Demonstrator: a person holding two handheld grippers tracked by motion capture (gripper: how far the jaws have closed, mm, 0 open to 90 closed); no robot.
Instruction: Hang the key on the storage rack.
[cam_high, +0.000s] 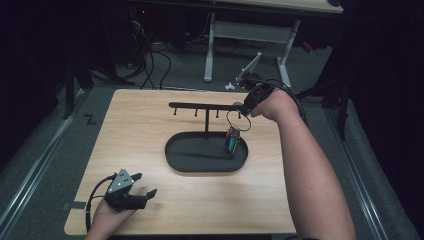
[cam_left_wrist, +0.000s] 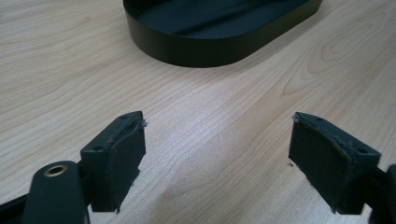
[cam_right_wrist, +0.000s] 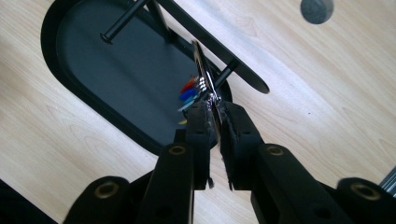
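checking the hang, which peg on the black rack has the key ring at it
The peg at the rack's right end, beside the right gripper: the key ring with coloured tags hangs there in the jaws. The other pegs are bare.

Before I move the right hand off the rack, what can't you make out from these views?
- Whether the key ring sits over a peg: high view too small; right gripper view, ring edge-on.
- Whether the right gripper pads press the ring or just flank it: gap is narrow, contact hidden by the pads.
- Coloured tags: partly behind ring and jaws, count unclear.
- Tray: cut off by the top edge of the left gripper view.
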